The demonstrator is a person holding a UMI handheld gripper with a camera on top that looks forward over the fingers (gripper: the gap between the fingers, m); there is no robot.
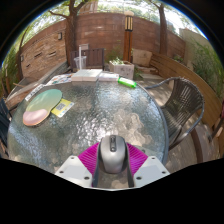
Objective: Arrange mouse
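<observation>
A grey computer mouse [112,155] sits between my two fingers, with the magenta pads [90,157] pressed against its left and right sides. My gripper [112,162] is shut on the mouse and holds it over the near edge of a round glass table [100,120]. The mouse's front points away from me, toward the table's middle.
On the table's left lie a green plate [45,99] and a pink plate [35,117], with a yellow item [62,107] beside them. A green object [127,83] lies at the far side. A metal chair [180,100] stands to the right. A brick wall lies beyond.
</observation>
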